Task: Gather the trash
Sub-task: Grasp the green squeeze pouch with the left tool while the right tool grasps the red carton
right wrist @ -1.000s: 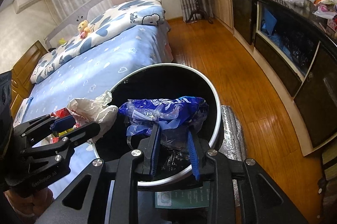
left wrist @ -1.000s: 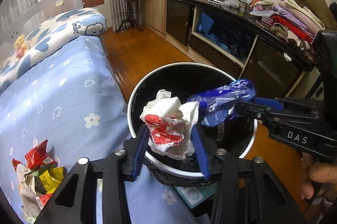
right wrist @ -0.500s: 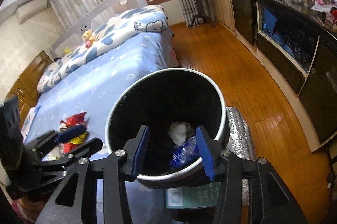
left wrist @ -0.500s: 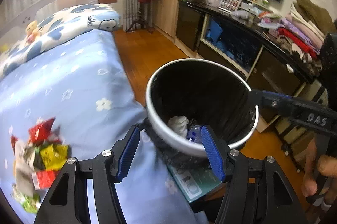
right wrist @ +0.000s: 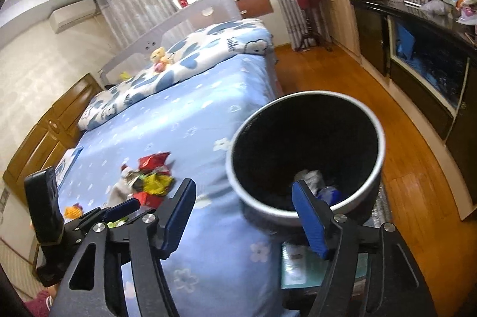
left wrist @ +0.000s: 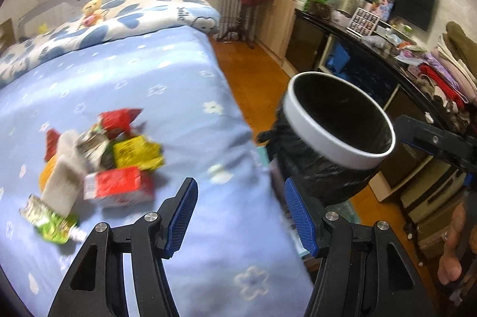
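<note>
A pile of crumpled wrappers (left wrist: 101,159), red, yellow, green and white, lies on the blue bed (left wrist: 143,84); it also shows in the right wrist view (right wrist: 149,180). A white-rimmed bin with a black liner (left wrist: 337,126) stands beside the bed. In the right wrist view the bin (right wrist: 307,156) holds white and blue trash (right wrist: 319,186) at its bottom. My left gripper (left wrist: 241,215) is open and empty above the bed's edge, right of the pile. My right gripper (right wrist: 244,215) is open and empty, between bed and bin.
A black cabinet (left wrist: 372,72) with folded clothes and boxes runs along the right wall. Wooden floor (right wrist: 342,78) lies between bed and cabinet. A folded quilt with a soft toy (left wrist: 92,13) sits at the bed's head. A teal book (right wrist: 298,266) lies under the bin.
Both grippers opened and dropped the white-red wrapper and the blue bag into the bin. Both have since swung left toward the bed and the wrapper pile.
</note>
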`<state>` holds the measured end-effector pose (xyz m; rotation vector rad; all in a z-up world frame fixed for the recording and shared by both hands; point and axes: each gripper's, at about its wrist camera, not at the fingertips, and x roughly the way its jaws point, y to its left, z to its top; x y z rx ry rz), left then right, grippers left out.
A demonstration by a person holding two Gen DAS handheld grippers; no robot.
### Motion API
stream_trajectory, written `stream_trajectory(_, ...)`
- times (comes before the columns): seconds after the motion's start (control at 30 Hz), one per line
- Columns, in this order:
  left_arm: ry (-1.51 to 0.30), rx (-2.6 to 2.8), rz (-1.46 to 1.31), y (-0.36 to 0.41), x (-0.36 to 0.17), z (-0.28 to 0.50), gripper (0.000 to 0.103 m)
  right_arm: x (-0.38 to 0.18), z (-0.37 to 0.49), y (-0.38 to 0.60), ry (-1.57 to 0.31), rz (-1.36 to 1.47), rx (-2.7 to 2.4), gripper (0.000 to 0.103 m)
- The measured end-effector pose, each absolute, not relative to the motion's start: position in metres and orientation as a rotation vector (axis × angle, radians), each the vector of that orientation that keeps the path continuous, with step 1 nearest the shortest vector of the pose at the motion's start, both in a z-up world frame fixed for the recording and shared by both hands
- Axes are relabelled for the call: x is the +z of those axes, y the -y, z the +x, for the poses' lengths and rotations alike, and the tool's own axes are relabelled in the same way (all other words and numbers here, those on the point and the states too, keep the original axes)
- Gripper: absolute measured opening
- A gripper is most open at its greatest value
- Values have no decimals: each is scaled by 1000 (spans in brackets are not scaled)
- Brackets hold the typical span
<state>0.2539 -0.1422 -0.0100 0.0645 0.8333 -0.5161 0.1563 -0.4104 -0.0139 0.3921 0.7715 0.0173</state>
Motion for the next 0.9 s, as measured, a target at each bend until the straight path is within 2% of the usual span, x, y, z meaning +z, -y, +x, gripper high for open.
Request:
stream_trajectory(0.5, -864, -349, 4, 56, -11, 217, 61, -57, 165, 309, -868, 331, 208, 69)
stream_trajectory(0.9, -892, -213, -66, 4, -8, 219, 61, -94, 186, 258, -916, 300, 304, 69)
